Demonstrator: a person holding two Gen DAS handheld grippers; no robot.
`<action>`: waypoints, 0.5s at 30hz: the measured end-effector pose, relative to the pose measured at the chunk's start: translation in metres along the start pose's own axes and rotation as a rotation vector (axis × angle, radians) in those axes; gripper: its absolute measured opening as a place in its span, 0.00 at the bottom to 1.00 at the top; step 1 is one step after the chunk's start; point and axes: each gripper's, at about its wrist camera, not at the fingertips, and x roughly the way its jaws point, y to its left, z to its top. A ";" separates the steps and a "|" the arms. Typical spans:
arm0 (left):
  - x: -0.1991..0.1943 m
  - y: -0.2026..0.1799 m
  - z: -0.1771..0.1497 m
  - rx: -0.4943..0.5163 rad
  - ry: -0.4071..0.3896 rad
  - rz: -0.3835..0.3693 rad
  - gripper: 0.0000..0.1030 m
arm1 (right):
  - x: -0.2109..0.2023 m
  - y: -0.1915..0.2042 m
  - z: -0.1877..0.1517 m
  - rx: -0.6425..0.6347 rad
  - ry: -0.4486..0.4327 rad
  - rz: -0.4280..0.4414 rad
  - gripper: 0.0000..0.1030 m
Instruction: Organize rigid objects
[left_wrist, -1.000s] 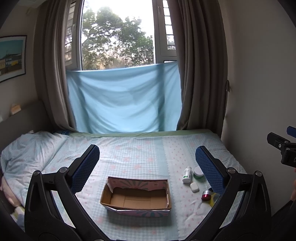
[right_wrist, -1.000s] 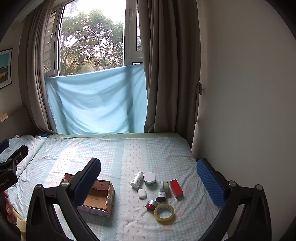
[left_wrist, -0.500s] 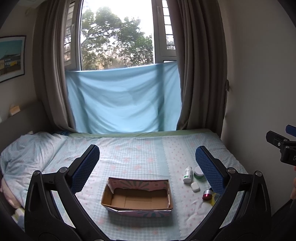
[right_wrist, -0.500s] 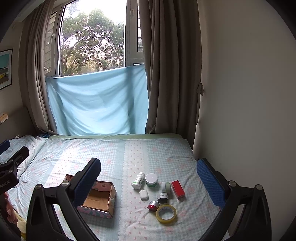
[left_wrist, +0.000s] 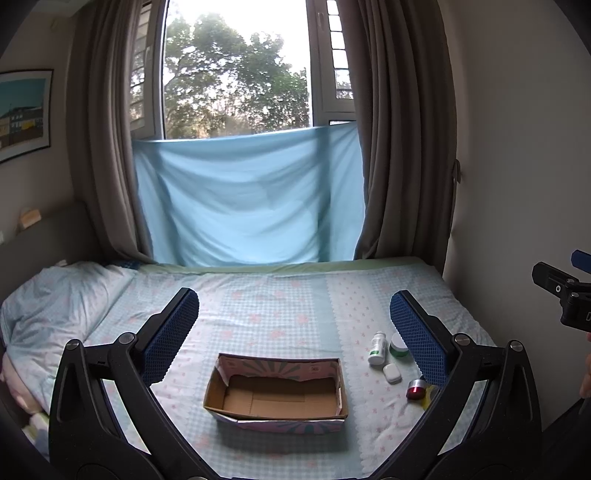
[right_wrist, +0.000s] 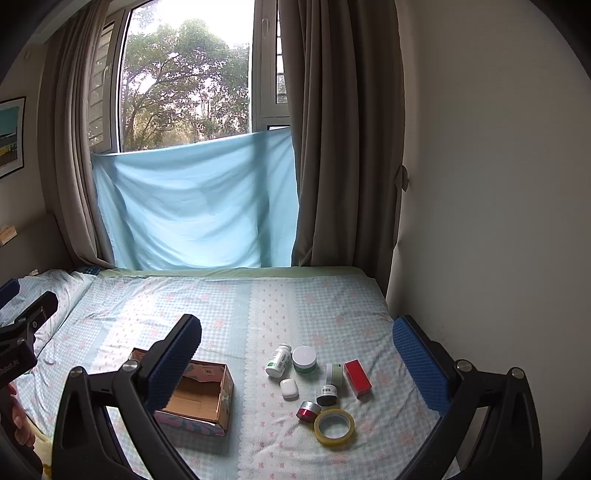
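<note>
plastic bottles, jars and a tape roll (right_wrist: 334, 427) are lying clustered on the bedsheet just right of the empty cardboard box (left_wrist: 276, 392), each looking light, stiff and slick, best pinched across the body. both the left gripper (left_wrist: 293, 328) and right gripper (right_wrist: 295, 360) are hovering above with jaws wide, holding nothing.

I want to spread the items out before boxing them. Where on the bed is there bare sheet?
Bare sheet runs between the cardboard box and the white pill bottle, and across the far half up to the blue cloth. It is crowded right of the box: the green jar, red box and tape roll sit close together.
</note>
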 end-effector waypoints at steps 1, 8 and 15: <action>0.000 0.001 0.000 0.000 0.001 0.002 1.00 | 0.000 0.001 0.000 0.000 0.001 0.001 1.00; 0.001 0.001 0.001 -0.002 0.000 0.008 1.00 | 0.001 0.001 0.001 0.000 0.001 0.002 1.00; 0.001 0.003 0.001 -0.006 -0.003 0.001 1.00 | 0.003 0.004 0.001 0.000 0.001 0.003 1.00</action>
